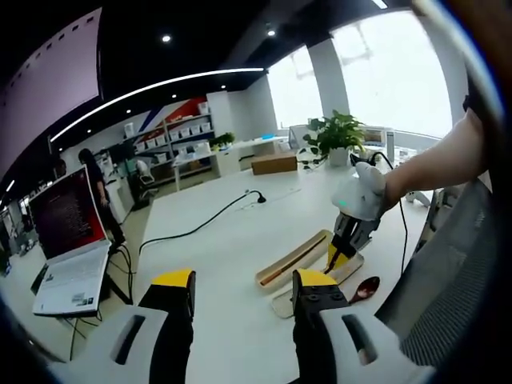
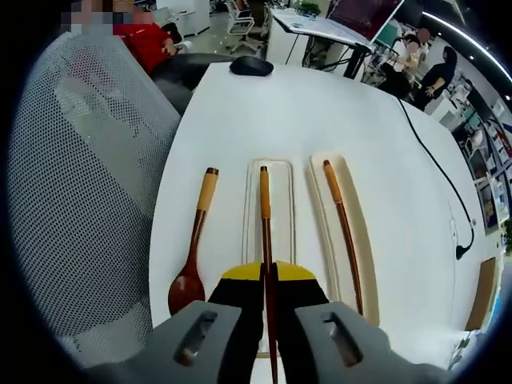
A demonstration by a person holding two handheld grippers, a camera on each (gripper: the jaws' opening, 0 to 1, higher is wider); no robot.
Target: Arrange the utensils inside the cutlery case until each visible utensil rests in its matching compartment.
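Right gripper (image 2: pixel 267 276): seen from behind in the right gripper view; its yellow-tipped jaws are closed on the middle chopstick (image 2: pixel 265 232), whose pale handle end points away along the white table (image 2: pixel 320 112). In the left gripper view it is seen (image 1: pixel 340 258) held by a hand (image 1: pixel 384 188) on an outstretched forearm, tipped steeply down onto the trays.

Left gripper (image 1: pixel 244 292): held above the table, well apart from the utensils; its jaws are parted with nothing between them.

Middle tray (image 2: pixel 280 208): a narrow, pale compartment lying lengthwise near the table's chair-side edge; the gripped chopstick is laid along it.

Outer tray (image 2: pixel 360 232): a second narrow compartment just beside the first, on the side away from the chair; a second chopstick (image 2: pixel 342 232) is laid inside it at a slight angle.

Spoon (image 2: pixel 192 248): a wooden spoon resting directly on the table, outside both trays, between the middle tray and the table edge, bowl toward the gripper.

Surroundings: a mesh chair (image 2: pixel 88 176) is set against the table edge; a computer mouse (image 2: pixel 250 66) lies at the far end; a black cable (image 2: pixel 436 160) crosses the tabletop; an open laptop (image 1: pixel 68 240) stands on a neighbouring desk.
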